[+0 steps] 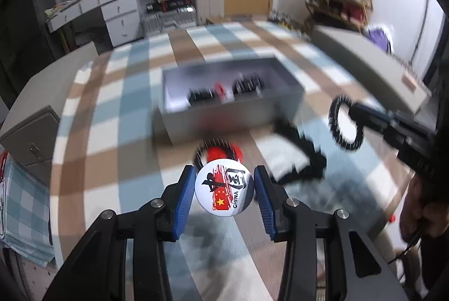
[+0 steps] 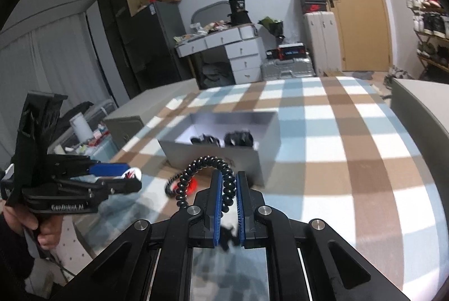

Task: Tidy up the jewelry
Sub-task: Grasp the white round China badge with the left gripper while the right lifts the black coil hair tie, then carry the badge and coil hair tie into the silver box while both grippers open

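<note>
My left gripper is shut on a round white badge printed with red and black characters and "CHINA", held above the checked tablecloth. My right gripper is shut on a black beaded bracelet, which loops up and left from the fingers; the bracelet also shows in the left wrist view. An open grey box stands on the table ahead of both grippers, with black jewelry and a red-and-white item inside; it also shows in the right wrist view. A red item with a black ring lies on the cloth in front of the box.
A dark jewelry piece lies on the cloth right of the badge. A grey case stands at the table's right side and a grey case at the left. Drawers, suitcases and a shoe rack stand beyond the table.
</note>
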Action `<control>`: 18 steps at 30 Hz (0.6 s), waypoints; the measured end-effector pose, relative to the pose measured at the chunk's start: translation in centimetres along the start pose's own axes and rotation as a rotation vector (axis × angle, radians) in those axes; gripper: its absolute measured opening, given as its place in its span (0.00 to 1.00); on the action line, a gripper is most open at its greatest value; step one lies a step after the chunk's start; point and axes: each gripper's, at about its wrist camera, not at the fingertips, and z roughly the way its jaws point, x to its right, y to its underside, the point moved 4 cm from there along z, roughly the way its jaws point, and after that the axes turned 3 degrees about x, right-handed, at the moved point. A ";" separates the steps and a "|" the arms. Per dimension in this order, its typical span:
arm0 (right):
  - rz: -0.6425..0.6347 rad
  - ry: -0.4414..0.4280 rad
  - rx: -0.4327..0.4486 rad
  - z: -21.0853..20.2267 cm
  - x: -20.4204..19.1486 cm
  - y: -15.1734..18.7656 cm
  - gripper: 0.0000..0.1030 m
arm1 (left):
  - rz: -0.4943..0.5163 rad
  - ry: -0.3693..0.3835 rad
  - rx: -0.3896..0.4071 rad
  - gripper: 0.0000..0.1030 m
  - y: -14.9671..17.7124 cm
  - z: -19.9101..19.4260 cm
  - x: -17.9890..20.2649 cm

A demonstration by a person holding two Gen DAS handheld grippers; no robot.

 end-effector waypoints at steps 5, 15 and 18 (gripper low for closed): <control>0.017 -0.034 0.021 2.1 0.2 -2.9 0.09 | -0.046 0.010 0.069 0.36 -3.4 0.5 -1.6; -0.004 -0.050 0.029 7.4 0.2 -6.9 0.09 | -0.134 0.053 0.098 0.36 -6.9 4.0 -3.1; -0.016 -0.047 0.019 8.9 0.2 -7.2 0.09 | -0.150 0.068 0.093 0.36 -7.4 5.0 -3.5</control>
